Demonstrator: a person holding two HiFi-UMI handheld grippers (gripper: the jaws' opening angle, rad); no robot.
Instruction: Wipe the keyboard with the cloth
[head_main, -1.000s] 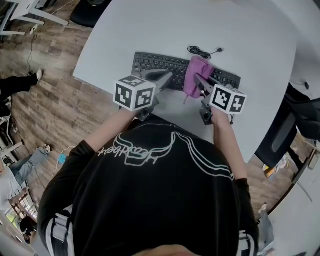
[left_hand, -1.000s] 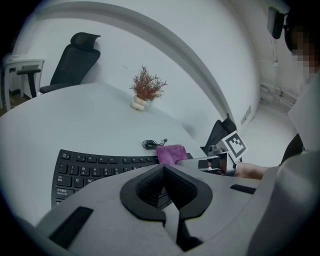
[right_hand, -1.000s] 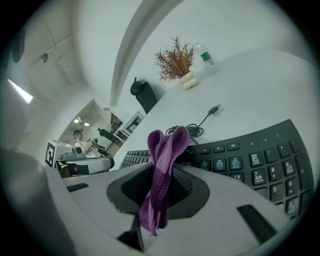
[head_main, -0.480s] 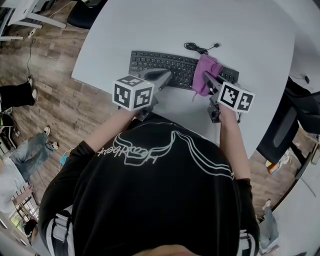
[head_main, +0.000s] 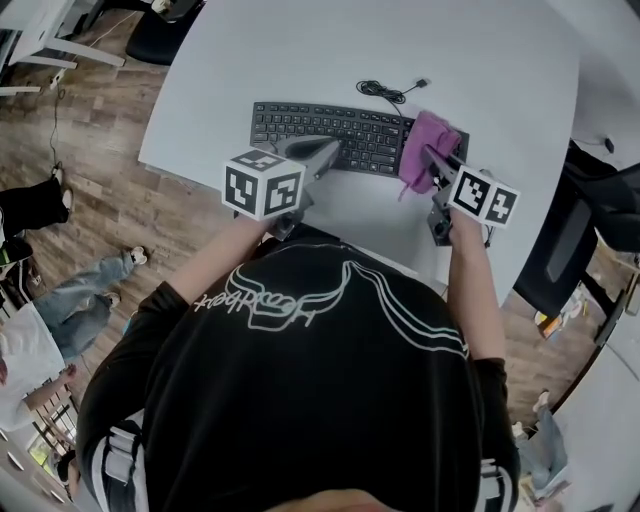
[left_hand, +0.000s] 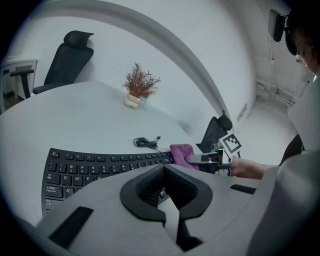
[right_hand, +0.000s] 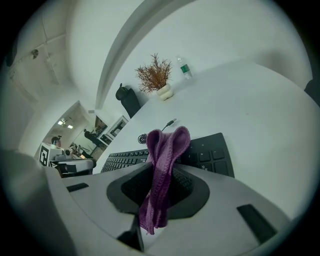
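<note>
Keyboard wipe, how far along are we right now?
Done: the cloth is picked up, pinched in the right gripper's jaws. In hand: it lies on the right end of the keyboard, while the left gripper, jaws shut and empty, is at the front edge near the middle. Left: the pictures cannot show which keys are clean; the keys to the left lie uncovered and may need a pass.

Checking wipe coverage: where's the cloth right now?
Head view: the purple cloth lies over the right end of the keyboard, pinched in the right gripper, with the coiled cable just beyond it on the table.
</note>
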